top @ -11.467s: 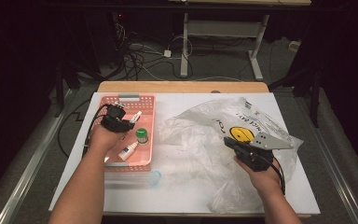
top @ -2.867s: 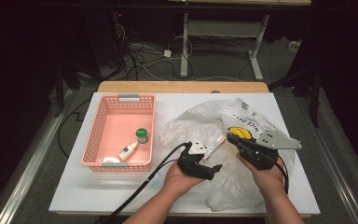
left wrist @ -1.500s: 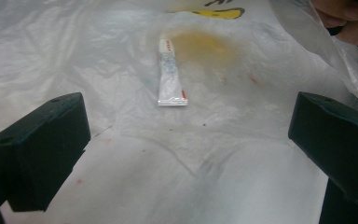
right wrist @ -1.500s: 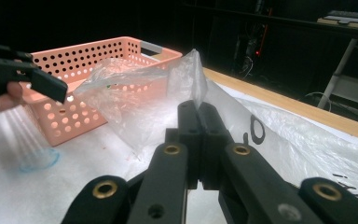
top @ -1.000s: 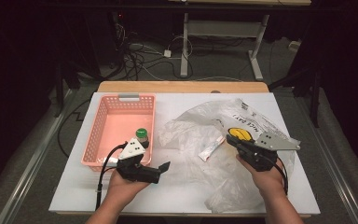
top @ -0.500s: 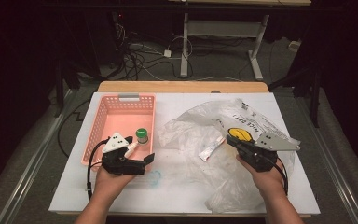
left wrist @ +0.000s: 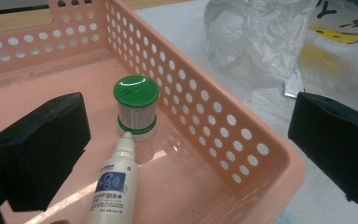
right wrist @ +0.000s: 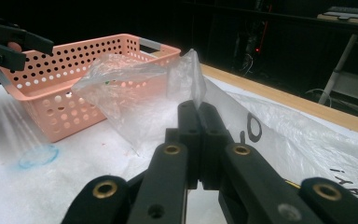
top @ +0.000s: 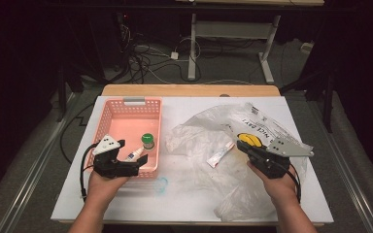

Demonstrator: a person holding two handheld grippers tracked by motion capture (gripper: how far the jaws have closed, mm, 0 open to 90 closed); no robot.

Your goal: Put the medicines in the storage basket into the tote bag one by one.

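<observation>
The pink basket (top: 110,124) serves as the landmark. The left gripper (top: 135,164) hangs over its near right corner with its jaws wide apart and nothing between them; in the left gripper view one jaw sits above the basket floor and the other outside the perforated wall. Inside the basket a green-capped jar (left wrist: 136,108) stands upright, and a white dropper bottle (left wrist: 115,181) lies with its tip just beside the jar's base, its lower end cut off by the frame edge. To the right of the basket the right gripper (top: 246,148) is clamped tight on a fold of the clear plastic bag (top: 209,138). A small sachet (top: 220,155) lies on the crumpled film; its print is too small to read.
</observation>
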